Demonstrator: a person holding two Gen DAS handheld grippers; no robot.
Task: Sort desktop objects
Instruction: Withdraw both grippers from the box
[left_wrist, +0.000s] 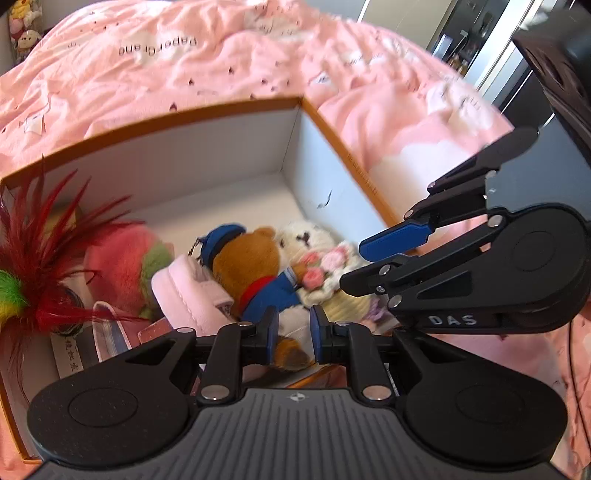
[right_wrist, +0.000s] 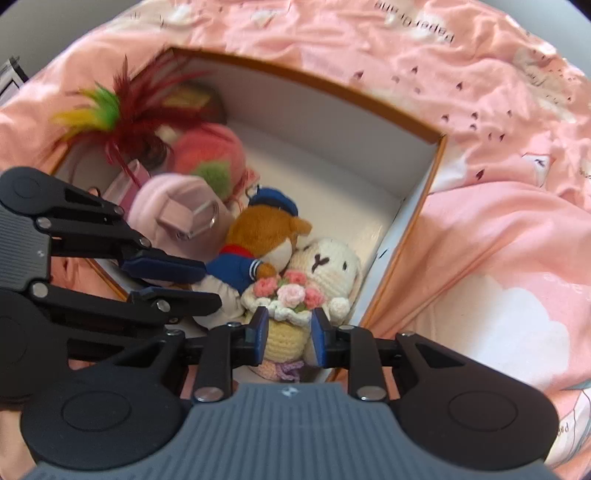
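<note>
Box contents — rabbit standing upright in its near corner, beside the bear. My right gripper nearer, jaws apart around its base; left gripper likewise parted, empty.

Both wrist views look closely down into the box, from opposite sides, sharing its plush toys

Orange-rimmed box on the bed: brown sailor bear lying against the white crocheted rabbit, pink plush, feather toy.
</note>
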